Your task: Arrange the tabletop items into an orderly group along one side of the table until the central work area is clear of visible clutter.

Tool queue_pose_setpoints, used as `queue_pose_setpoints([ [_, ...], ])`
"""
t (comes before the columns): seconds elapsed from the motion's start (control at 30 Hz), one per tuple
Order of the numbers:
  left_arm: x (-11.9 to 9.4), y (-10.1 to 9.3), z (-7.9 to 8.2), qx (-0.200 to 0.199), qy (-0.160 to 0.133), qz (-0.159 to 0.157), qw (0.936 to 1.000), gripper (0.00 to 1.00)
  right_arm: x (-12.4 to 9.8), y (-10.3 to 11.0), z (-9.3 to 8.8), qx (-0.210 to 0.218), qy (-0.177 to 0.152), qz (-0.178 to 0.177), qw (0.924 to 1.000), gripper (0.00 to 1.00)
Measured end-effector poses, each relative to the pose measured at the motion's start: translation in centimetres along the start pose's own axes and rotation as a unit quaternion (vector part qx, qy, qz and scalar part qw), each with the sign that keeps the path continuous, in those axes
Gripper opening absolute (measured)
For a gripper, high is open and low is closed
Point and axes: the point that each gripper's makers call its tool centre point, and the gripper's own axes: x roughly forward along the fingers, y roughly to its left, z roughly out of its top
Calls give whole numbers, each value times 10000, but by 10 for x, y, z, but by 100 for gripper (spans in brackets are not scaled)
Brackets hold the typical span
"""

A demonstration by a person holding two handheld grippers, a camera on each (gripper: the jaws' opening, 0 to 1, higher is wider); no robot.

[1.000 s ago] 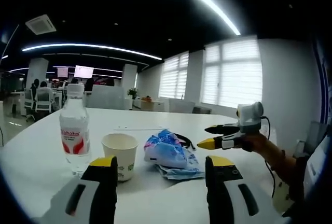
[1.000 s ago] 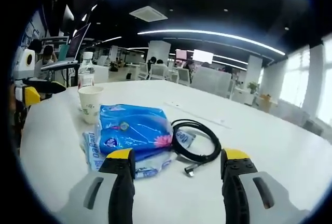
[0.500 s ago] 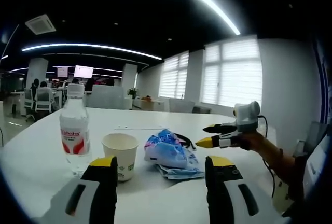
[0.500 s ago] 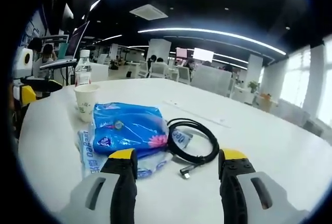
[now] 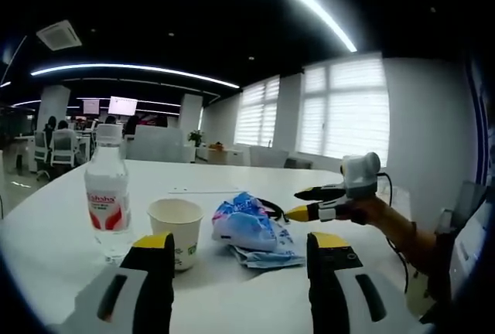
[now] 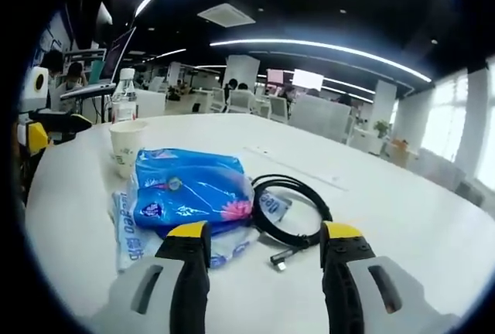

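An open-plan office: long ceiling light strips (image 6: 325,46) and a ceiling air vent (image 5: 59,35) hang over rows of desks with office chairs (image 5: 63,148), wall screens (image 5: 124,105), seated people and windows with white blinds (image 5: 346,106).

Long ceiling light strips (image 5: 139,71) and bright blinded windows (image 5: 348,106) light the white worktop (image 6: 387,218) evenly, with a dark ceiling above. Fisheye bending curves the edges, and distant office furniture looks soft, perhaps slightly out of focus.
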Motion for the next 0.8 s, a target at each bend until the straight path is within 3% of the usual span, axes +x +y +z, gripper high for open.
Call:
queue_pose_setpoints([
  [0.8,-6,2,1,-16,-23,50,10000,69,18,-3,2,-302,203,23,9993,50],
])
